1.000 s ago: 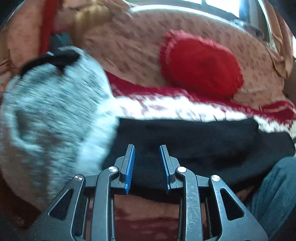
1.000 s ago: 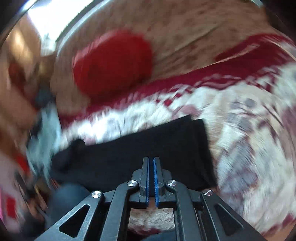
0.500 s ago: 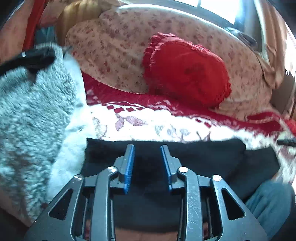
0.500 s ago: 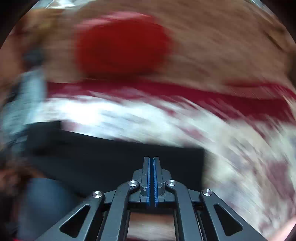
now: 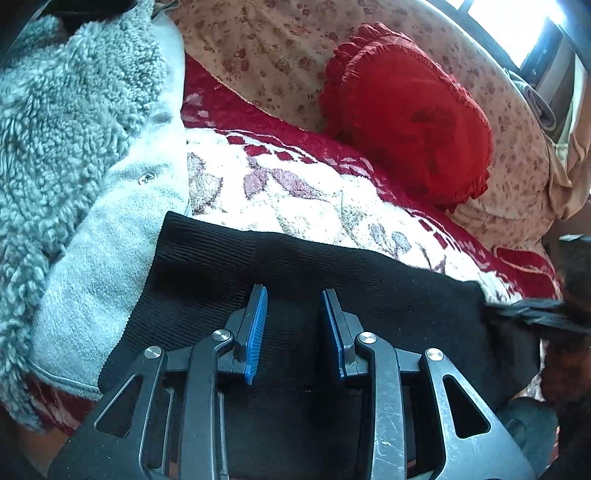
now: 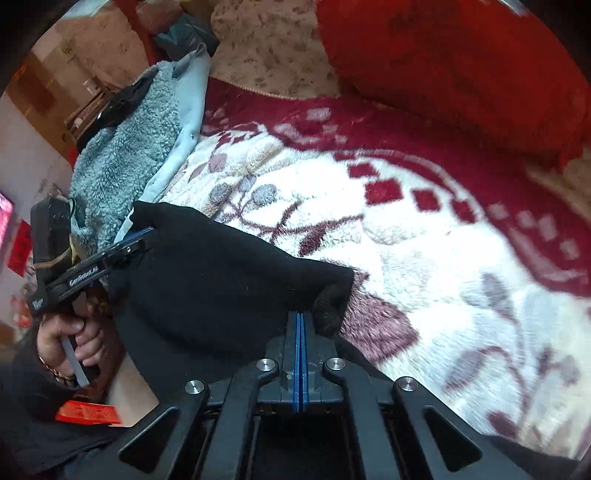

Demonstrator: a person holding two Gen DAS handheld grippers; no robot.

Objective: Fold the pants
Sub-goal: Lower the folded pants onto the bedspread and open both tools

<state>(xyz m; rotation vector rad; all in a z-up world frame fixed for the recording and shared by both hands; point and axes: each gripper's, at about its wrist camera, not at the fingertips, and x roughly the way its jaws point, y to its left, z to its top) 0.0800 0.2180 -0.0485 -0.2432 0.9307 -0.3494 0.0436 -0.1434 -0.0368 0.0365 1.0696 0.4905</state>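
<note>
Black pants (image 5: 332, 280), ribbed knit, lie on a red-and-white floral blanket (image 5: 303, 199) at its near edge. In the left wrist view the long axis runs left to right across the frame, slightly lower at the right. The left end has a ribbed band and lies partly on a pale grey fleece jacket (image 5: 74, 155). The right end reaches toward a blurred dark shape at the frame edge; cannot tell what that is from this view.

Left gripper (image 5: 295, 314): blue-padded fingers (image 5: 256, 325) spread apart, pants fabric visible in the gap, nothing clamped. It hangs over the middle of the pants near their near edge; cannot tell if the fingers touch the cloth.

Right gripper (image 6: 300, 325): jaws pressed together, a bunched corner of the pants (image 6: 221, 273) pinched at the tips, with a small lump of cloth just right of them. In this view the pants stretch from that corner away to the upper left, toward the left gripper (image 6: 142, 236) seen from the side, its handle in the person's left hand (image 6: 70, 339) with a bracelet at the wrist.

Behind the blanket: a red frilled pillow (image 5: 406, 122) leaning on a beige floral cushion (image 5: 266, 55). A bright window (image 5: 517, 26) at the top right.
</note>
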